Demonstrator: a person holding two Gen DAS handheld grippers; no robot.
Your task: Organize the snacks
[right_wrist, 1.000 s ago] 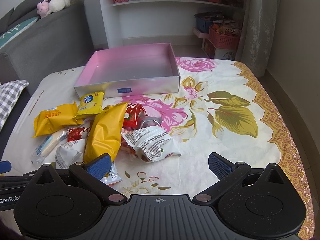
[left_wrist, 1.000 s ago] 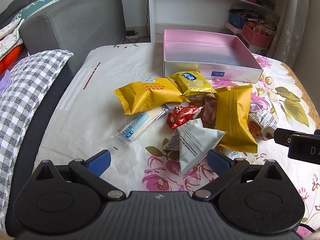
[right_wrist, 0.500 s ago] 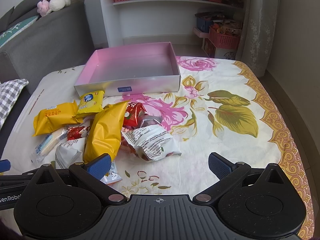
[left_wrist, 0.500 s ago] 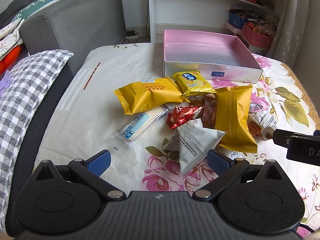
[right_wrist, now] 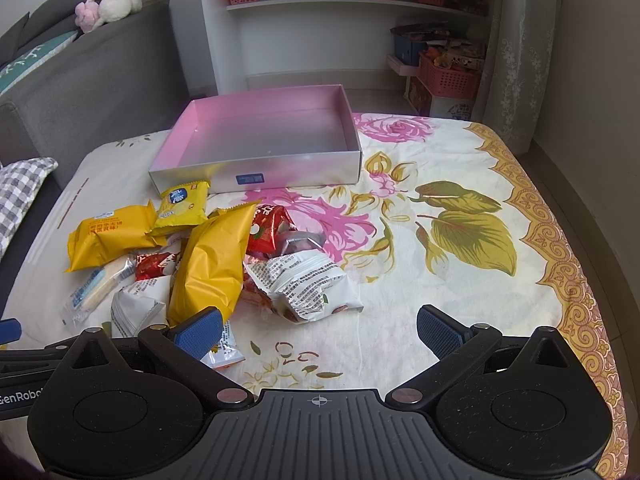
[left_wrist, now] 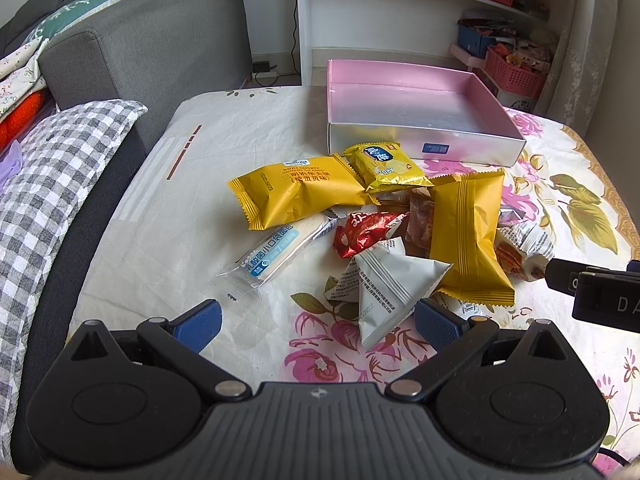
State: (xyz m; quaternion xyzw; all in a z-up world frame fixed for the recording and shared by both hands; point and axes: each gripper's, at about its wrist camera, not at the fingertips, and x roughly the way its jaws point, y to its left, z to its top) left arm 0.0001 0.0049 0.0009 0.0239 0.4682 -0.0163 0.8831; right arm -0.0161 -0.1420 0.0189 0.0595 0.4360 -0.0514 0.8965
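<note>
A heap of snack packets lies on the floral cloth: a wide yellow waffle packet (left_wrist: 296, 194) (right_wrist: 110, 238), a small yellow packet (left_wrist: 386, 164) (right_wrist: 182, 208), a long yellow pouch (left_wrist: 468, 236) (right_wrist: 214, 264), a clear cracker stick (left_wrist: 276, 254), red wrappers (left_wrist: 368, 230) and white triangular bags (left_wrist: 394, 286) (right_wrist: 308, 286). Behind them stands a pink box (left_wrist: 424, 146) (right_wrist: 260, 172), nothing inside. My left gripper (left_wrist: 318, 320) is open just short of the white bag. My right gripper (right_wrist: 318, 330) is open, near the heap's right side.
A grey sofa (left_wrist: 160, 44) with a checked cushion (left_wrist: 48, 176) borders the table on the left. White shelves (right_wrist: 340, 40) and pink baskets (right_wrist: 448, 76) stand behind. The right half of the cloth (right_wrist: 480, 240) holds no packets.
Both views have crept slightly closer to the heap and box; the right gripper's body at the left view's edge sits a little lower. No packet has moved.
</note>
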